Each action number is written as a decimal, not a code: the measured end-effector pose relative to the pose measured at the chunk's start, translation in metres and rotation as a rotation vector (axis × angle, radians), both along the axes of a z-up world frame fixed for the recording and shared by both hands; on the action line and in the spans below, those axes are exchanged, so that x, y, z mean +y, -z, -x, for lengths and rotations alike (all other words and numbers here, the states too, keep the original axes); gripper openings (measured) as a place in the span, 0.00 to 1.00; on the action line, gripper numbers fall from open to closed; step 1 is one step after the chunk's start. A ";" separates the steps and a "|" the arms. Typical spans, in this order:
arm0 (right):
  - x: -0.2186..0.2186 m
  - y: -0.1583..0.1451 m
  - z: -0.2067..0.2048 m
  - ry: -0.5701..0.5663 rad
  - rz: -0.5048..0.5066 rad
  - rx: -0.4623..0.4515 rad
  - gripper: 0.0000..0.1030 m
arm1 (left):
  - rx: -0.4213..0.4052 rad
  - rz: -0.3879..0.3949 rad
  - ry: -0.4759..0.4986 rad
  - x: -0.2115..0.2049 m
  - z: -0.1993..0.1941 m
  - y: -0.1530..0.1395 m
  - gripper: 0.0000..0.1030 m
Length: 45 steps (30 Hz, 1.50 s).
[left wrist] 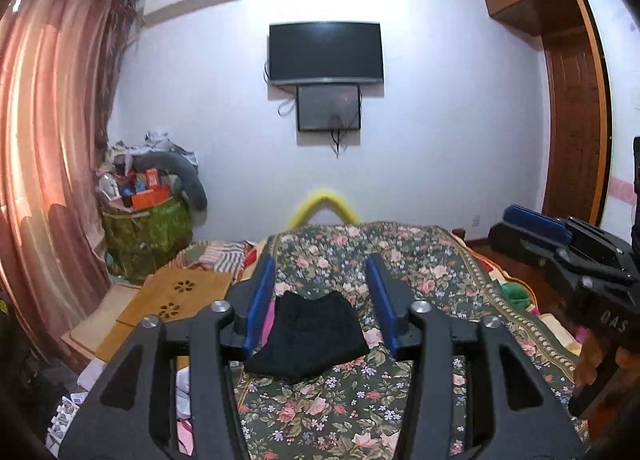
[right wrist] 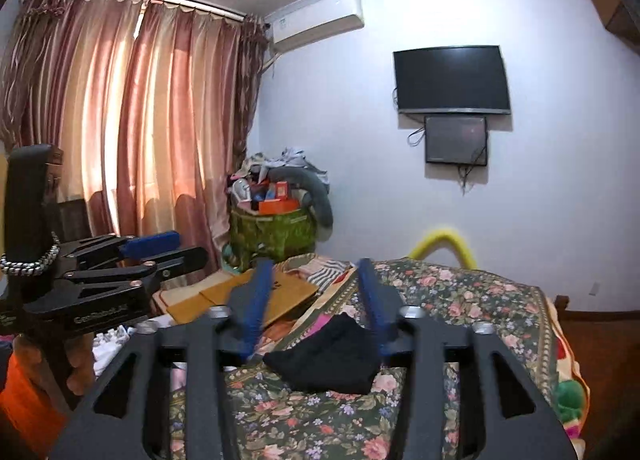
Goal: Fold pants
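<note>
Here, the black pants (left wrist: 308,334) are seen lying folded into a compact bundle on the floral bedspread (left wrist: 420,272), untouched by either tool. The left gripper (left wrist: 320,280) is held above the bed with its blue fingers (left wrist: 262,292) spread wide, nothing being pinched between them. The right gripper (right wrist: 316,284) is likewise held with its fingers parted and empty, the pants (right wrist: 332,360) being framed between them from above. A wall-mounted television (left wrist: 326,52) is faced by both.
</note>
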State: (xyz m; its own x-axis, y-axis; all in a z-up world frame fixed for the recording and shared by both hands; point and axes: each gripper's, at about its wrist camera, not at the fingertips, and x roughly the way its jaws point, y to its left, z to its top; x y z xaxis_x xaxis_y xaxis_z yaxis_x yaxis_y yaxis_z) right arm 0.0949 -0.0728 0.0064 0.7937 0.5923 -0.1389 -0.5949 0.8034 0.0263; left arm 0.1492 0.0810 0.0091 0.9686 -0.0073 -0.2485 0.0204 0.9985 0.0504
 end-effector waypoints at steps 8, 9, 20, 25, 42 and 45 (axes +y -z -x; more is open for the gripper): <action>-0.008 0.002 0.013 0.077 -0.041 0.009 0.86 | -0.048 0.014 -0.039 -0.001 0.036 0.000 0.92; -0.008 0.002 0.013 0.080 -0.041 0.012 0.91 | -0.049 0.017 -0.042 -0.001 0.037 0.001 0.94; -0.010 0.004 0.021 0.109 -0.025 0.007 0.99 | -0.055 0.055 -0.045 0.002 0.048 0.003 0.97; -0.011 0.007 0.023 0.109 -0.024 0.007 0.99 | -0.057 0.057 -0.047 0.003 0.048 0.004 0.98; -0.018 0.011 0.021 0.123 -0.026 0.031 0.99 | -0.051 0.062 -0.050 -0.001 0.045 0.008 1.00; -0.020 0.010 0.021 0.124 -0.031 0.036 0.99 | -0.050 0.060 -0.054 -0.002 0.043 0.008 1.00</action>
State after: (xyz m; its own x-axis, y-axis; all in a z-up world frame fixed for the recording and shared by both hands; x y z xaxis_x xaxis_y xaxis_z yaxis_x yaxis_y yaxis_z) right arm 0.0740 -0.0926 -0.0038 0.8558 0.4945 -0.1519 -0.4894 0.8691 0.0715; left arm 0.1060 0.0788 0.0008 0.9792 0.0324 -0.2002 -0.0350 0.9993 -0.0095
